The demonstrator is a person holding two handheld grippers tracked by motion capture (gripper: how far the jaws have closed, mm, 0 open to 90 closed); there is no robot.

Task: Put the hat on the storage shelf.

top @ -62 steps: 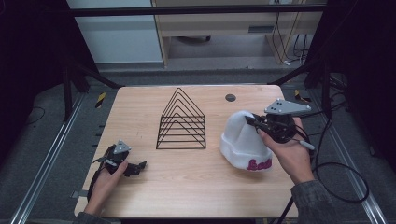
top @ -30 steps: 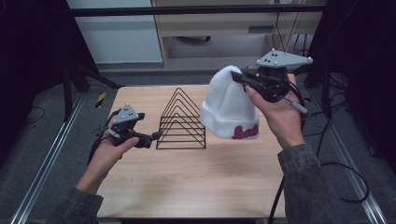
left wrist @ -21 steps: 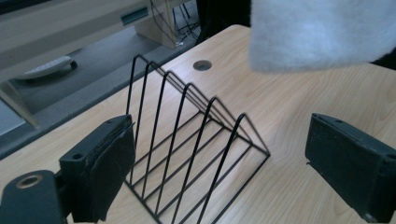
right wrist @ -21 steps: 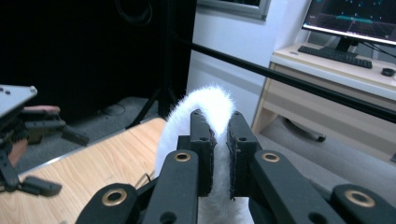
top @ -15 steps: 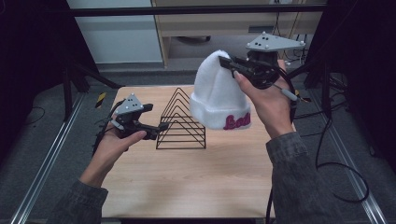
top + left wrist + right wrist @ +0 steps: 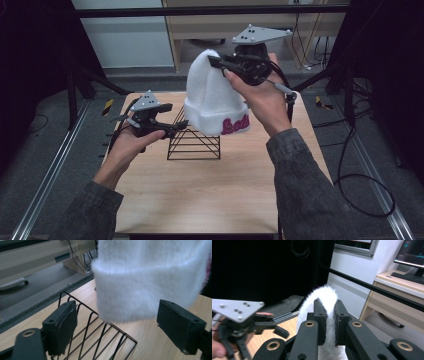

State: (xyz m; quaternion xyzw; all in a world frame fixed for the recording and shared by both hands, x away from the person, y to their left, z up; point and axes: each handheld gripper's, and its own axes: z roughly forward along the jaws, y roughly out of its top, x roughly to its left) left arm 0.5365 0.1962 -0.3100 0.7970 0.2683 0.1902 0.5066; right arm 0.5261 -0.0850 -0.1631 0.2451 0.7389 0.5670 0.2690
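Above table (image 6: 200, 200), hat (image 6: 212, 100) now hangs over rack (image 6: 195, 145).

Both tongs black, two-jaw type. Right tongs (image 6: 216, 61): grey three-cornered plate w/ small screw holes on top, black cable trailing behind it off toward the floor. Jaws seen close up (image 6: 329, 322): flat black arms w/ brass-ringed pivots, rough dark pads on inner faces. Left tongs (image 6: 181, 125): smaller grey plate on top, thin black cable behind. Its jaws (image 6: 117, 327): blocky black pads, small screw hole in each, brass ring near base. Person wears grey denim-like sleeves (image 6: 300, 175), cuffs just behind both hands.
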